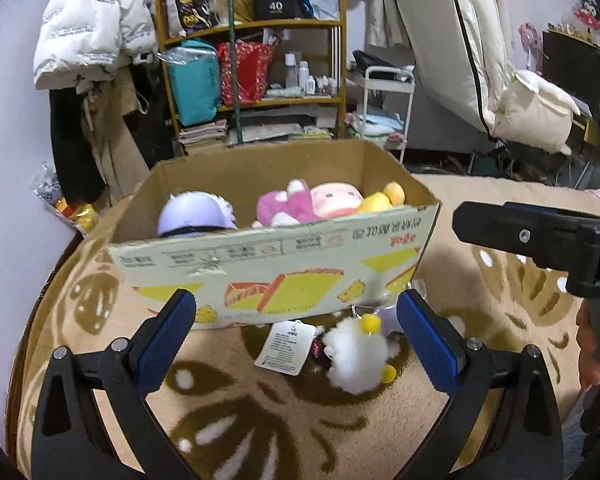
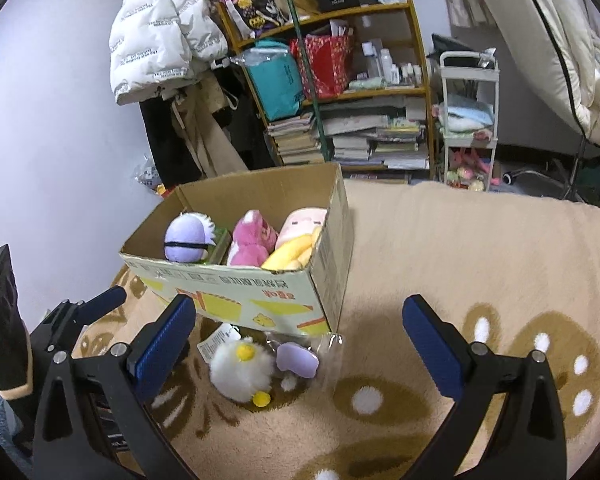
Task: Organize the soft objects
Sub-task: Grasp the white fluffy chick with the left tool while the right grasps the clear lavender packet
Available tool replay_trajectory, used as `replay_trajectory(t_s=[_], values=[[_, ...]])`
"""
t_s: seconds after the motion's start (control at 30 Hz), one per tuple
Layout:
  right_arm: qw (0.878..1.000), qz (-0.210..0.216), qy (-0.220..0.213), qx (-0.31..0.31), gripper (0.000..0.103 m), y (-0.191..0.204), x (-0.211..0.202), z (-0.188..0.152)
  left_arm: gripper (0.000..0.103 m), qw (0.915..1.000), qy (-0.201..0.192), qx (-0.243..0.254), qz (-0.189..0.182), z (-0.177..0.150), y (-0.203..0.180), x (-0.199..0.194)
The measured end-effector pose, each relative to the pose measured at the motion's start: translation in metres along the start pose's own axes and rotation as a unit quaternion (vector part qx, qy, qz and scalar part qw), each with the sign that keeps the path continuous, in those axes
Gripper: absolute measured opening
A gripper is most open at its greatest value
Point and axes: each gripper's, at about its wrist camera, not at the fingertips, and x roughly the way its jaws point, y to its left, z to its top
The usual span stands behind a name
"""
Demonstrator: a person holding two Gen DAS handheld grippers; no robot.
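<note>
Open cardboard box holding plush toys, fluffy white plush lying just before it

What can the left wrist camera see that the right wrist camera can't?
Only the left wrist view shows the person's hand. Only the right wrist view shows the purple toy beside the box and the books on the bottom shelf. Both show the cardboard box holding plush toys, the white fluffy toy lying on the blanket in front of it, and open jaws.
</note>
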Motion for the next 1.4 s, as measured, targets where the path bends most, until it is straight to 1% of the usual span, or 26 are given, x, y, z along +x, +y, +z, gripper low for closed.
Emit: replay_trajectory(t_s=[0.17,0.33,0.7,0.8,0.87,1.0,1.1,1.13,1.17,1.2,1.23,1.27,1.4], values=[[1.000,0.004,0.020,0.003,0.103,-0.006,0.015,-0.002,0.100,0.9998,0.015,0.010,-0.004,-0.005,-0.007,0.017],[0.999,0.004,0.042,0.006,0.103,-0.010,0.027,-0.006,0.100,0.9992,0.028,0.021,-0.018,-0.011,-0.012,0.029],[0.996,0.002,0.085,0.018,0.103,-0.014,0.055,-0.013,0.100,0.9970,0.064,0.036,-0.025,-0.023,-0.021,0.054],[0.995,0.001,0.096,0.022,0.103,-0.015,0.063,-0.014,0.100,0.9954,0.077,0.042,-0.039,-0.026,-0.023,0.060],[0.994,0.001,0.103,0.024,0.103,-0.015,0.068,-0.016,0.100,0.9947,0.084,0.042,-0.041,-0.028,-0.023,0.064],[0.993,0.001,0.118,0.025,0.103,-0.014,0.077,-0.021,0.098,0.9943,0.085,0.049,-0.040,-0.031,-0.024,0.068],[0.992,0.001,0.126,0.021,0.103,-0.011,0.084,-0.023,0.086,0.9940,0.088,0.048,-0.043,-0.033,-0.024,0.070],[0.992,0.003,0.128,0.022,0.103,-0.010,0.086,-0.024,0.080,0.9937,0.091,0.049,-0.045,-0.034,-0.023,0.071],[0.991,0.004,0.130,0.023,0.103,-0.011,0.087,-0.024,0.072,0.9933,0.094,0.051,-0.045,-0.035,-0.022,0.070],[0.991,0.003,0.132,0.023,0.103,-0.011,0.088,-0.024,0.067,0.9925,0.100,0.054,-0.045,-0.036,-0.022,0.072],[0.991,0.001,0.135,0.024,0.103,-0.011,0.090,-0.025,0.056,0.9915,0.107,0.057,-0.046,-0.036,-0.022,0.074],[0.990,-0.001,0.138,0.024,0.103,-0.011,0.091,-0.026,0.049,0.9901,0.118,0.059,-0.048,-0.037,-0.022,0.077],[0.989,0.006,0.146,0.034,0.103,-0.014,0.096,-0.028,0.043,0.9893,0.126,0.060,-0.044,-0.040,-0.018,0.079]])
